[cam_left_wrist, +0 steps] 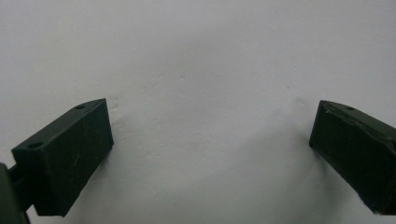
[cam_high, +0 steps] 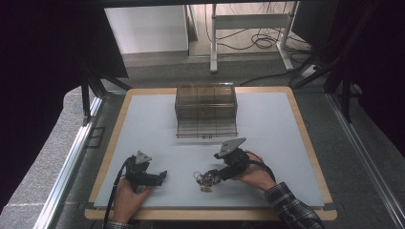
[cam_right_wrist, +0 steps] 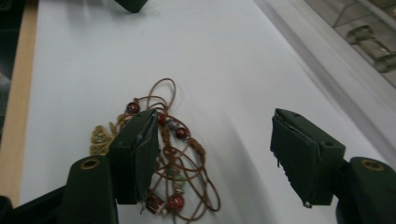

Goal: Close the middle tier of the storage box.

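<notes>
Right gripper (cam_right_wrist: 215, 158) with its jaws spread wide and holding nothing, poised low over a tangled beaded cord bracelet (cam_right_wrist: 170, 158) that lies loose on the table (cam_right_wrist: 224, 60), near the front edge and well short of the clear compartment box (cam_high: 206, 110) at the far side. In the right gripper view one jaw already stands over the heap of cord, while the other is off to the side above bare surface; the bundle is therefore off-centre in the gap. Closing from here probably catches only a loop or two, so that the rest trails, snags, or slips free on lifting; the round beads may also roll out from under a flat pad. A jaw pressed down on the cord could drag the whole tangle across the smooth table rather than grip it. Whether that jaw actually touches the cord cannot be told from this angle. Left gripper (cam_left_wrist: 210, 154), also wide open and empty, rests over bare table well apart from the bracelet.
</notes>
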The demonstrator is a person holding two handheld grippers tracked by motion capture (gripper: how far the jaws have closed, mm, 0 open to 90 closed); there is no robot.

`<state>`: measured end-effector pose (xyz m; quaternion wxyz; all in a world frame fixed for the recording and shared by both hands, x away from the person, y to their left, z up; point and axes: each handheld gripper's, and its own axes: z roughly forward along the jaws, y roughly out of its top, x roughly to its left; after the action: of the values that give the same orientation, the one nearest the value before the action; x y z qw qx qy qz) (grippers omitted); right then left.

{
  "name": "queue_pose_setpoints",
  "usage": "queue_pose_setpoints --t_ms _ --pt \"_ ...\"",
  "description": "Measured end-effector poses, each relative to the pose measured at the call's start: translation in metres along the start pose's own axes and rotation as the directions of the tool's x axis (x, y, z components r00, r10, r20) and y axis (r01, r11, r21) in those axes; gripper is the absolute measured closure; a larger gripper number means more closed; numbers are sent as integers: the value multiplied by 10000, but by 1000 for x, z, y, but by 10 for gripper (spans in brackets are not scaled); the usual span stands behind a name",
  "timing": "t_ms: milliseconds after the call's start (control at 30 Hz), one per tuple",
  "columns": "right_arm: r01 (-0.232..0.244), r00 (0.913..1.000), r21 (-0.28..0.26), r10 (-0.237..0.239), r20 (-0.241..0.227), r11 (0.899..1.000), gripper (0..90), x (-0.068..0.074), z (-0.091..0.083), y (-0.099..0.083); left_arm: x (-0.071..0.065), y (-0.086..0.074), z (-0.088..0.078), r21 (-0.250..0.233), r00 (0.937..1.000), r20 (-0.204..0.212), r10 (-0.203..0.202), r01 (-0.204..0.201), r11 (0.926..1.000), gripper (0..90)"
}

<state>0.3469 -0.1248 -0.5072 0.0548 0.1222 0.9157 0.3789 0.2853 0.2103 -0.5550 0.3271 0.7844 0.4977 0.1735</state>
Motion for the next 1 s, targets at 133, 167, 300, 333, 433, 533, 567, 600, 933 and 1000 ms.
queue_pose_setpoints --t_ms 133,167,300,333,433,533,567,600,933,1000 --pt "67 9998 56 -66 -170 10000 327 5 3 1 0 0 0 -41 10000 -2 -47 47 10000 0" --pt "93 9997 77 -92 -226 9999 331 6 4 1 0 0 0 -34 10000 -4 -38 37 10000 0" --pt "196 9990 170 -189 -413 9997 342 10 8 1 0 0 0 -45 10000 -4 -52 52 10000 0" --pt "233 9988 200 -224 -436 9995 347 11 8 1 0 0 0 -41 10000 -3 -46 46 10000 0" --pt "335 9983 337 -318 -497 9989 367 14 10 0 0 0 0 -17 10000 -1 -15 15 10000 0" --pt "407 9972 427 -379 -637 9983 386 15 11 -1 0 0 0 -16 10000 -2 -13 13 10000 0" --pt "422 9971 482 -390 -659 9979 391 16 11 -2 0 0 0 -4 10000 -2 0 0 10000 0" --pt "421 9970 512 -386 -671 9978 393 16 11 -3 0 0 0 -7 10000 -1 -1 1 10000 0" --pt "563 9941 784 -486 -967 9953 425 21 14 -8 0 0 0 -6 10000 -4 1 -1 10000 0" --pt "677 9932 931 -583 -1008 9933 434 21 15 -9 0 0 0 -7 10000 -5 3 -3 10000 0"
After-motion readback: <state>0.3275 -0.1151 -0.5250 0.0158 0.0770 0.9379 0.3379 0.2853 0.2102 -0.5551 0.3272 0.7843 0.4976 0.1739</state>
